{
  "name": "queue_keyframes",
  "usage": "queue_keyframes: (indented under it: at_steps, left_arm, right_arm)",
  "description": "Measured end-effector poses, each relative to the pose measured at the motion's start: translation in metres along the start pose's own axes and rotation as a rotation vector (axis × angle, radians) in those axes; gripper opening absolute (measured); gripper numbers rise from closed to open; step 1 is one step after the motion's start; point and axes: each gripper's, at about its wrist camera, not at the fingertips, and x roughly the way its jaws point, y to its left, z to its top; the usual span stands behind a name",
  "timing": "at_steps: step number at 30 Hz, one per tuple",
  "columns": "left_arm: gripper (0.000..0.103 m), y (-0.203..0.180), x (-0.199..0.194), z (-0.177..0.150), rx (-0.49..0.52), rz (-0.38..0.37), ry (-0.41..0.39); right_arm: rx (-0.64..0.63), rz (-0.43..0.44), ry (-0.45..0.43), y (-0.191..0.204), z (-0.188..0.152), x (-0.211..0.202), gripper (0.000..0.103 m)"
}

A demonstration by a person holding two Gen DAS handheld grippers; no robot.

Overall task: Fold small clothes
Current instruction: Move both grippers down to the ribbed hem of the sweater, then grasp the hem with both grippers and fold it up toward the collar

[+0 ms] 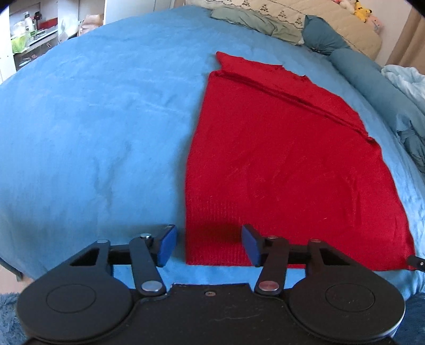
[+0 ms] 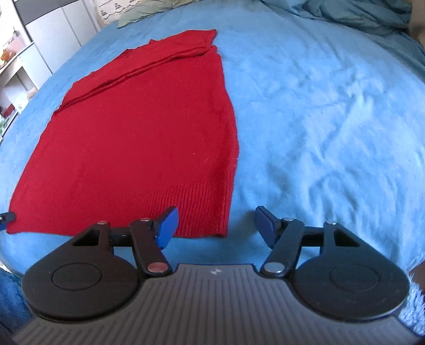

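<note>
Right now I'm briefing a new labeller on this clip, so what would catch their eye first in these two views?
The red knit garment stands out first, spread flat on the blue bedspread with a fold line across its far end. Next come the open left gripper at its near left hem corner and the open right gripper at the near right corner. Plush toys sit far back by the pillows.

Each camera sits just behind its own fingers and looks forward and down over the bed (image 1: 93,119) from its near edge, close to the cover. The left view has the red knit (image 1: 279,159) ahead and to its right; the right view has it ahead and to its left (image 2: 138,138). Both views share that knit and the blue cover around it.
</note>
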Motion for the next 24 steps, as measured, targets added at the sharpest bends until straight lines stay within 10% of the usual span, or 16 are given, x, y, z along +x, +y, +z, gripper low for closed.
queue_keyframes:
  at_steps: [9,16,24]
  left_arm:
    - [0.042,0.0,0.003,-0.005,0.028,0.023,-0.014]
    - [0.006,0.004,0.001,-0.005,0.017,0.01,-0.001]
    - [0.004,0.0,-0.016,0.001,0.014,0.001,-0.035]
  right_arm:
    - [-0.038,-0.008,-0.007,0.011,-0.003,0.008,0.055]
    - [0.016,0.0,-0.023,0.003,-0.005,0.007,0.035]
    - [0.046,0.045,-0.058,-0.001,0.003,-0.006,0.021]
